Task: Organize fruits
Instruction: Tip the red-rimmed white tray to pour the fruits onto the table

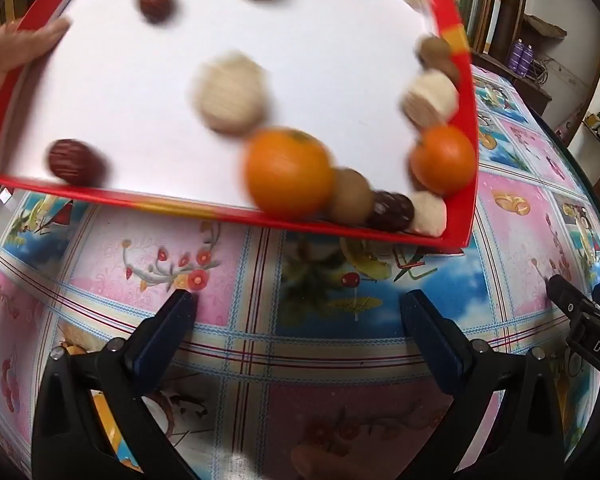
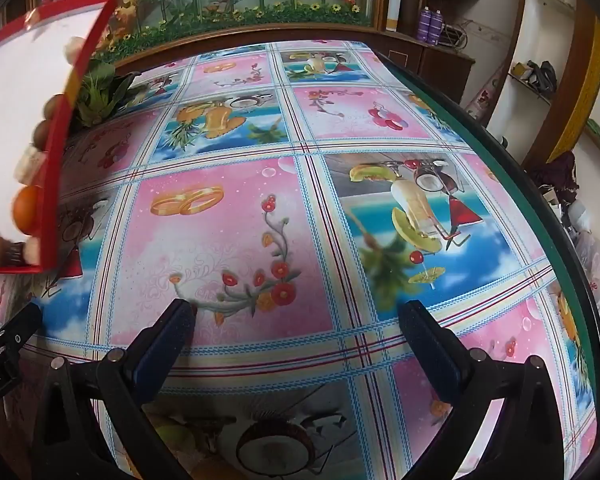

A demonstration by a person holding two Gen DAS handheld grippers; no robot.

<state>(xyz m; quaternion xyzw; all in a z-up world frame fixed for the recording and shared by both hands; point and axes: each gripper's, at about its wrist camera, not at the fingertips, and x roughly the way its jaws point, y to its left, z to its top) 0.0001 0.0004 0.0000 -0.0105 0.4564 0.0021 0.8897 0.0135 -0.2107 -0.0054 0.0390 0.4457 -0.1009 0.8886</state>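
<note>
left claw: spread, nothing pinched, above the tabletop | right claw: spread, nothing pinched | red tray: tilted, held by a hand, beyond the left claw | oranges, blurred fruits: gathered at the tray's low corner

We see the fruits on the red tray smeared by motion blur; the pale round ones we cannot identify. The tray's far corners are cut off at the top edge. A hand at its rim is cropped at the left edge. In the right wrist view only a tray corner shows.
</note>
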